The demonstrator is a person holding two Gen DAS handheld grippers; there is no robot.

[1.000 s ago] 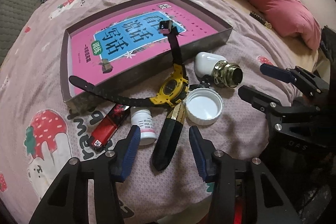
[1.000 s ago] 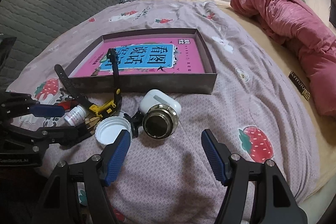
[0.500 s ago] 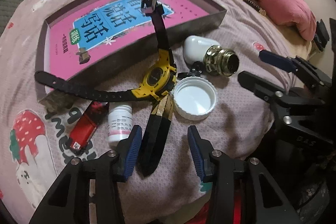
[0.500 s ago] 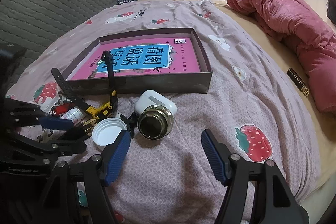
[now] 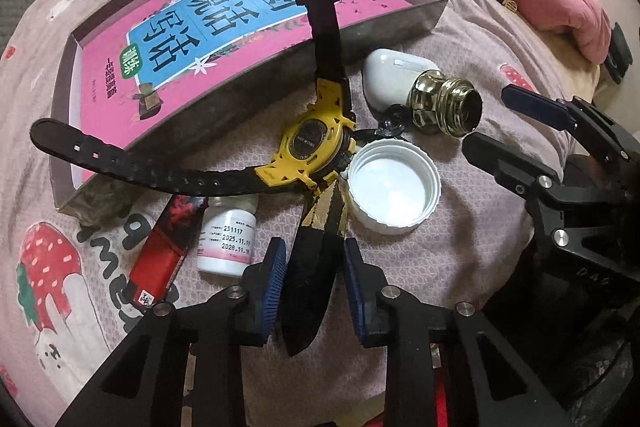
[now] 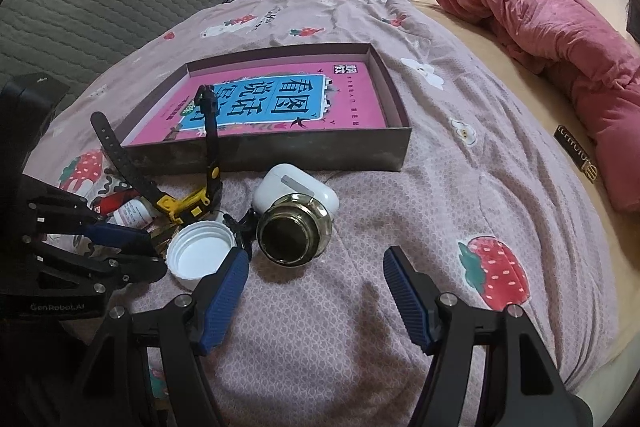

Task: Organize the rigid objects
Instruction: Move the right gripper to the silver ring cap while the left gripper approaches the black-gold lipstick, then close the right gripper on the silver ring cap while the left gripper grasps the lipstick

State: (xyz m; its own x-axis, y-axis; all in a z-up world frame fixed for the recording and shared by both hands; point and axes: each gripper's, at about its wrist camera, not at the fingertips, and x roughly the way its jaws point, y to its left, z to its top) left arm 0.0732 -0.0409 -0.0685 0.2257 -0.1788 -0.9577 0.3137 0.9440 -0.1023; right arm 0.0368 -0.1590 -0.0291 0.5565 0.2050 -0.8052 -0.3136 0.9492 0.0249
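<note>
A flat black and gold bar (image 5: 312, 279) lies on the bedspread, pointing toward me. My left gripper (image 5: 314, 247) straddles it and its jaws are closing; the blue pads (image 5: 274, 267) stand just off its sides. Around it lie a yellow and black watch (image 5: 316, 147), a white cap (image 5: 394, 187), a brass knob (image 5: 448, 107), a white earbud case (image 5: 388, 71), a small white bottle (image 5: 228, 243) and a red lighter (image 5: 160, 259). My right gripper (image 6: 316, 255) hangs open just short of the brass knob (image 6: 296, 235), holding nothing.
A shallow grey box (image 5: 224, 103) with a pink book inside sits behind the objects; one watch strap leans over its wall. A pink quilt (image 6: 560, 27) is heaped at the right, and a grey quilted headboard (image 6: 100, 7) stands at the left.
My left gripper has come down closer over the black and gold bar, and its jaws have narrowed from wide apart to almost touching the bar. The right gripper has stayed put.
</note>
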